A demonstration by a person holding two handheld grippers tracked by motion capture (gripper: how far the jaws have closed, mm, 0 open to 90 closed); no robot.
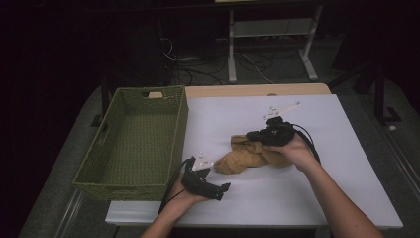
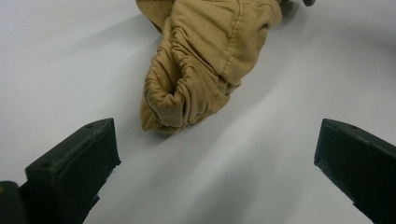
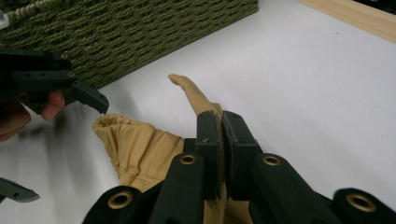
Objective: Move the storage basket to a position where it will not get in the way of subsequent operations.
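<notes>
A crumpled tan cloth [image 1: 247, 154] lies on the white table [image 1: 307, 198], just right of the basket. My right gripper [image 1: 251, 135] is shut on the cloth's far end, and in the right gripper view its jaws [image 3: 219, 122] pinch a fold of the tan cloth [image 3: 140, 144] tight between them. My left gripper [image 1: 221, 187] rests low near the table's front, open, its jaws pointing at the cloth's bunched near end [image 2: 201, 70]. In the left gripper view my left gripper [image 2: 217, 156] has bare table between its wide-set jaws, and the cloth lies just beyond them.
A green woven basket [image 1: 181, 129] stands on the table's left side, its inside bare; its wall [image 3: 130, 42] rises close behind the cloth. A wooden strip [image 1: 257, 90] runs along the table's far edge. Cables and a metal stand [image 1: 270, 29] sit on the floor beyond.
</notes>
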